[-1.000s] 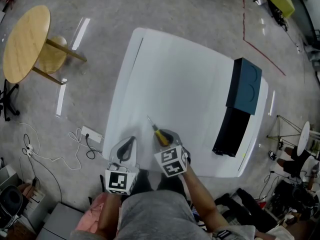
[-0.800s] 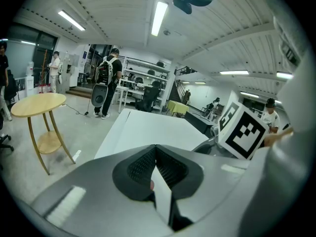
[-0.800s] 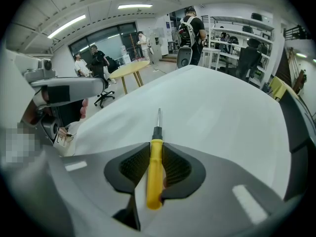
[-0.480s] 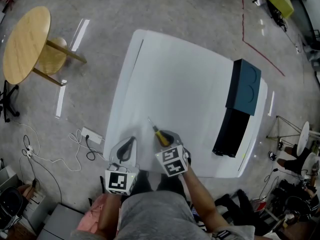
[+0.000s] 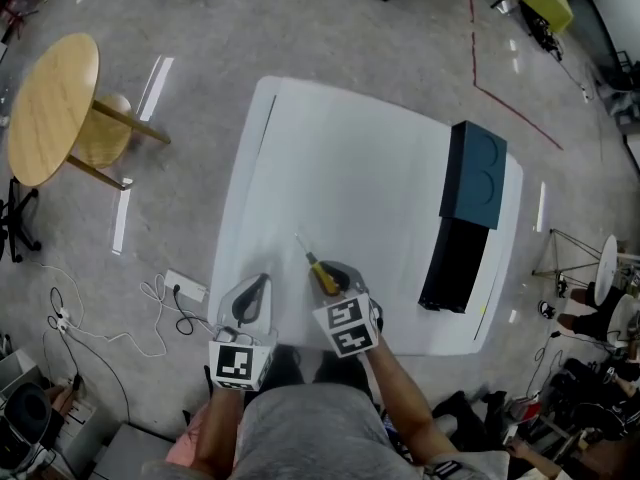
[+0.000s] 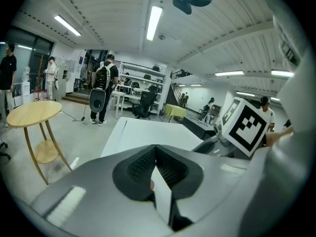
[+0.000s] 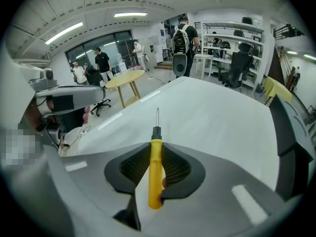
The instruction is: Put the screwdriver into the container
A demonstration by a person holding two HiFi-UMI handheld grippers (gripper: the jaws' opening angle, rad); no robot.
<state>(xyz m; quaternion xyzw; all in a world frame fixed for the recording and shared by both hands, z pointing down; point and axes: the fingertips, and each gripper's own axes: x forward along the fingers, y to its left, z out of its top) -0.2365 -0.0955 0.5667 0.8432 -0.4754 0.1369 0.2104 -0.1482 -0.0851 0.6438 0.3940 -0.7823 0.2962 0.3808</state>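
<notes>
Right tongs: the right tongs sit at the lower middle of the head view, over the near part of the table. Their jaws have just been closing and are now clamped on the screwdriver's handle.
Screwdriver: a slim screwdriver with a yellow plastic handle, a black collar and a thin metal shaft. The handle lies lengthwise between the ribbed black pads. Its butt end points toward the camera, and the shaft sticks out past the tips toward the upper middle of the right gripper view.
Left tongs: the left tongs are at the lower left of centre in the head view, just beside the right tongs. Their jaws are together with nothing between them.
Container: a long rectangular container, dark teal in its far half and black in its near half. It lies along the table's right edge in the head view, well apart from the screwdriver, which is not in it.
Table: a white rectangular table fills the centre of the head view.
Floor: a grey speckled floor surrounds the table. A round light-wood side table stands at the upper left, and a white power strip with loose cables lies left of the table's near corner.
Background: a person with a black backpack stands beyond the table's far end in the left gripper view, with others farther off.
</notes>
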